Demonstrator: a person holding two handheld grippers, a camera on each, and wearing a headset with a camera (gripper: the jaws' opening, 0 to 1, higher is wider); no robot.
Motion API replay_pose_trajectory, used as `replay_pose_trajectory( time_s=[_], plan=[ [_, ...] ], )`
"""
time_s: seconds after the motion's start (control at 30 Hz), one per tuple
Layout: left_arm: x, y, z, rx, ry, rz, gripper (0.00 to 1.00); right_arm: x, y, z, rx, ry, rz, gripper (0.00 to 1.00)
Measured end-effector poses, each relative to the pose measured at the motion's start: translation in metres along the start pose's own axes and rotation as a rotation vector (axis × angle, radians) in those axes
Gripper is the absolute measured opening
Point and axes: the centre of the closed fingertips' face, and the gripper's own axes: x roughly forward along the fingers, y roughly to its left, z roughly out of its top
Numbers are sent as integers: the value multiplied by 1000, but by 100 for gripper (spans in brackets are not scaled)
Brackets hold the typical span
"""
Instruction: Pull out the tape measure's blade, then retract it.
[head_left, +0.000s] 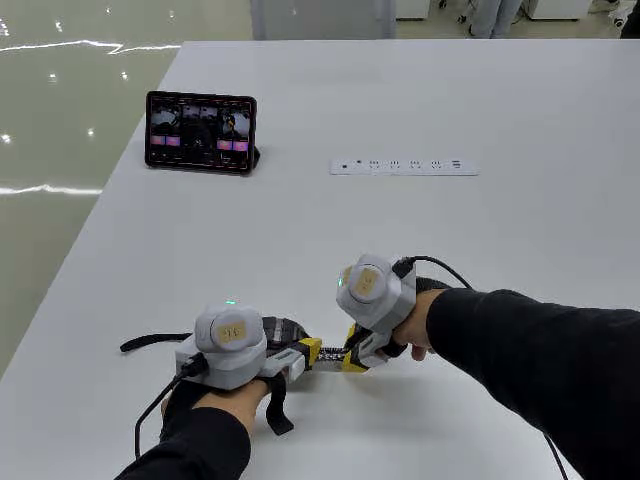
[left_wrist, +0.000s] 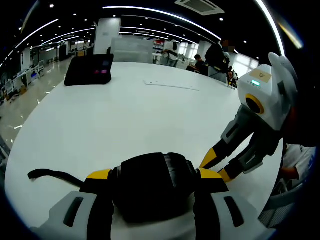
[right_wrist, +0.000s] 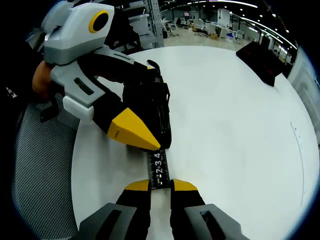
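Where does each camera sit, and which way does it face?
Head view: on the headset, looking down at table, left gripper, right gripper; both sleeves show.
Left gripper view: on left gripper, along jaws clamping tape measure; right gripper enters right.
Right gripper view: on right gripper, along jaws pinching the blade, facing left gripper.
All share the tape measure.

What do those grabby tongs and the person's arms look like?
The left tongs and right tongs match: rounded pale grey bodies, grey-and-black jaws ending in yellow tips, and a tan label on top. A black cable trails from each. The person wears black sleeves.
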Motion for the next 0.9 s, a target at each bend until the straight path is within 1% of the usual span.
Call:
replay_pose_trajectory(
  time_s=[0.73, 0.9],
  plan=[
    [0, 0, 0, -6, -1, -1, 61, 7, 1, 15, -25, -22, -12, 11],
    [0, 1, 0, -9, -1, -1, 61, 8, 1, 17, -15, -25, -11, 11]
  ],
)
